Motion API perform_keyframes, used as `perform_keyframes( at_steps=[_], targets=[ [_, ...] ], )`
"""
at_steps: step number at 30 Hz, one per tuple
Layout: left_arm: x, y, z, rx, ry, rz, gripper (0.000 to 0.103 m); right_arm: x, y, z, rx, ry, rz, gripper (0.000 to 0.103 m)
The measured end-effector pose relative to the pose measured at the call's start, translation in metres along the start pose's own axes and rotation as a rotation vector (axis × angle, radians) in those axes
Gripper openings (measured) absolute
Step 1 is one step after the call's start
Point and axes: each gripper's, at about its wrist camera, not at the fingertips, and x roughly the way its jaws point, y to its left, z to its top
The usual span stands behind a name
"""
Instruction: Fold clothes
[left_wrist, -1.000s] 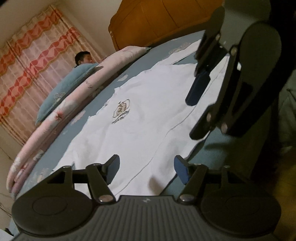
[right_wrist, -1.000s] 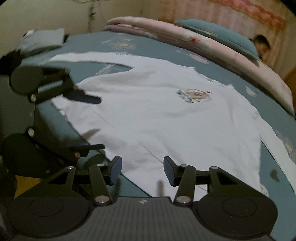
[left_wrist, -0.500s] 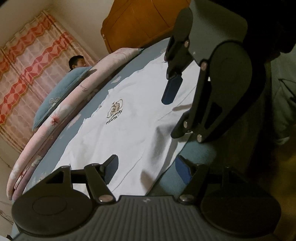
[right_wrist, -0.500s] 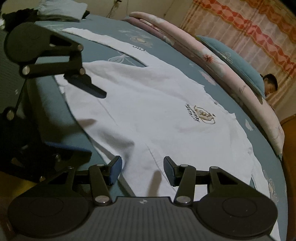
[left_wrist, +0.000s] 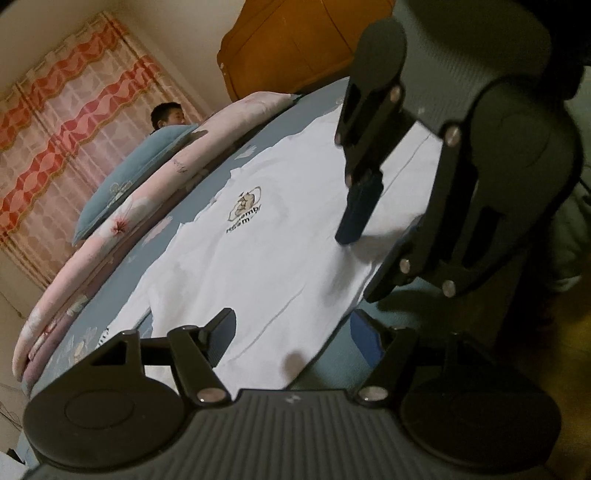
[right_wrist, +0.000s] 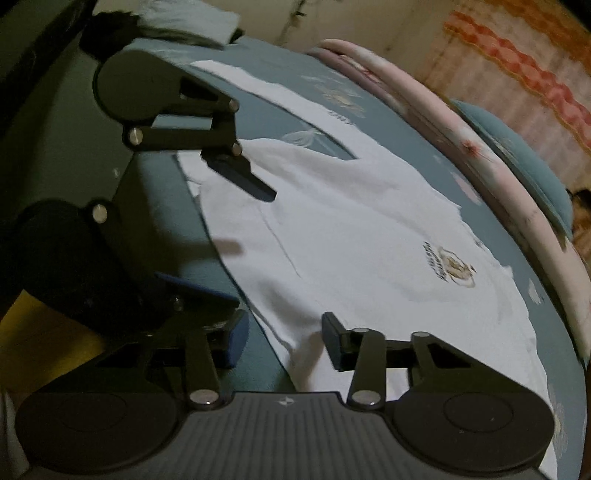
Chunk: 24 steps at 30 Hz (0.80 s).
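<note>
On the bed, white shirt lies flat, logo up. My right claw, jaws just been closing, straddles near hem but pads not yet pressing cloth; my left claw open w/ hem edge between its fingers, not pinched. To do it well: pinch hem layers fully w/ both claws, lift evenly. Shirt directly ahead of both.

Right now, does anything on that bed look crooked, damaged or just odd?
Nothing damaged. The white T-shirt with a small chest logo lies flat but reaches the blue bedsheet's near edge, lightly wrinkled there.
</note>
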Motion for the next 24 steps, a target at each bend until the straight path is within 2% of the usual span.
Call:
perform_keyframes(
  at_steps=[4,8,9,10,11,13,21,24],
  targets=[
    [-0.002,0.004,-0.005,-0.024,-0.001,-0.015,0.072,0.01,-0.005,0.004,-0.061,0.01,0.059,0.04],
    [-0.002,0.005,-0.007,-0.039,-0.007,-0.029,0.075,0.02,-0.033,0.009,-0.031,0.047,0.207,0.039],
    [-0.003,0.005,-0.007,-0.033,-0.01,-0.027,0.075,0.021,-0.038,0.009,-0.02,0.05,0.239,0.032],
    [-0.003,0.005,-0.007,-0.027,-0.013,-0.025,0.075,0.02,-0.039,0.007,-0.008,0.049,0.26,0.017],
    [-0.003,0.005,-0.006,-0.023,-0.015,-0.025,0.076,0.019,-0.038,0.005,0.003,0.048,0.278,0.008],
    [-0.001,0.005,-0.006,-0.018,-0.02,-0.03,0.077,0.014,-0.033,0.003,0.013,0.044,0.263,0.003],
    [0.019,0.003,0.009,0.064,-0.041,-0.03,0.078,0.0,-0.032,0.013,0.025,0.016,0.2,0.003],
    [0.03,0.004,0.015,0.067,-0.038,0.002,0.078,-0.007,-0.036,0.015,0.037,0.001,0.196,0.003]
  ],
)
